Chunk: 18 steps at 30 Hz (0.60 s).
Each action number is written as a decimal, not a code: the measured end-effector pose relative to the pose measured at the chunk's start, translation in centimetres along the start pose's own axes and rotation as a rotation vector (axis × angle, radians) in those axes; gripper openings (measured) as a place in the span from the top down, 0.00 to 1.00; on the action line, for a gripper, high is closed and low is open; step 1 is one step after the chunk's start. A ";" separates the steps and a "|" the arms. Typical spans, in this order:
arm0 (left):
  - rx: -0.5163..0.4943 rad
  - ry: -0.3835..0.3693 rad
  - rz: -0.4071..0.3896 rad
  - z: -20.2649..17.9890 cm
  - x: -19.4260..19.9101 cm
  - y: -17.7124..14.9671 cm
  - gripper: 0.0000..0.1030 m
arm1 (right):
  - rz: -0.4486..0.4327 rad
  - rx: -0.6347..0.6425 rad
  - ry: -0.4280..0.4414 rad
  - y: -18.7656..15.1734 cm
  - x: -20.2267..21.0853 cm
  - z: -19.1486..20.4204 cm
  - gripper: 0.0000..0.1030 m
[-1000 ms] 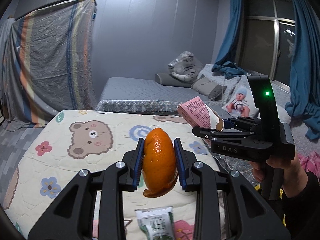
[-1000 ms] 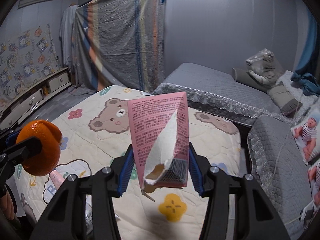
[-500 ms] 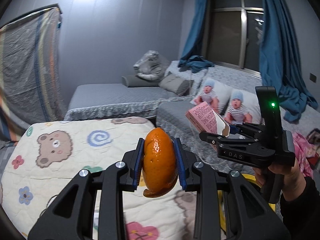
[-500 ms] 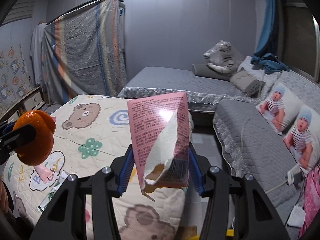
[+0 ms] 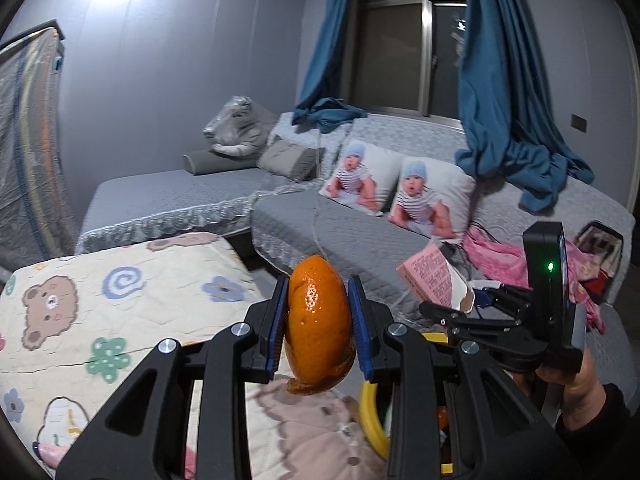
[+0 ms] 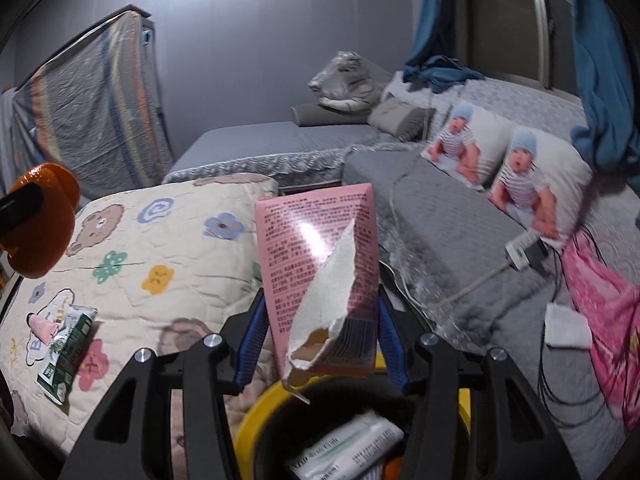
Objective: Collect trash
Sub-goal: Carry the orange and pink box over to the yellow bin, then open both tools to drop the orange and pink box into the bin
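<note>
Left gripper (image 5: 319, 326) clamps orange peel (image 5: 319, 330) | right gripper (image 6: 318, 340) clamps pink carton (image 6: 316, 264) above bin (image 6: 256, 420)

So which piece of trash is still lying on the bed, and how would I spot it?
Look at the cream cartoon quilt with bears and flowers. Near its lower left edge lies a green and white wrapper, flat beside a small pink cone. It is the only green packet there.
</note>
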State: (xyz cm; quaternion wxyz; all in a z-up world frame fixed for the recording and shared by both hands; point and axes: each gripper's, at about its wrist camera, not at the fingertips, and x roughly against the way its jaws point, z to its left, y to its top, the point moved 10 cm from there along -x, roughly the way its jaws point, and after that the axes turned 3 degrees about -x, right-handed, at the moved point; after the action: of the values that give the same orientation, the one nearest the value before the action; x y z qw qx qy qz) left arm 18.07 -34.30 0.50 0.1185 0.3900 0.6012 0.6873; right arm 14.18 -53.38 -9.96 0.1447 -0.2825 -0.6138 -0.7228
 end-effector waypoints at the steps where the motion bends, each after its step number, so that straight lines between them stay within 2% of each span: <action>1: -0.006 -0.013 0.005 -0.8 -0.4 -0.2 0.73 | 0.006 -0.018 -0.008 -0.7 0.1 -0.7 0.53; 10: -0.044 -0.094 0.044 -5.8 -2.3 -1.5 0.73 | 0.046 -0.147 -0.081 -5.4 0.7 -4.8 0.53; 18: -0.067 -0.159 0.079 -9.0 -4.5 -3.3 0.73 | 0.097 -0.231 -0.104 -8.6 0.4 -7.2 0.53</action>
State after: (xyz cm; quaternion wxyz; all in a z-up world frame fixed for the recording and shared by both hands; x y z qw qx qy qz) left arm 13.90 -42.94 -4.06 0.1517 0.4625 0.5507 0.6780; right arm 7.43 -58.58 -17.26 0.1140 -0.3640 -0.5188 -0.7651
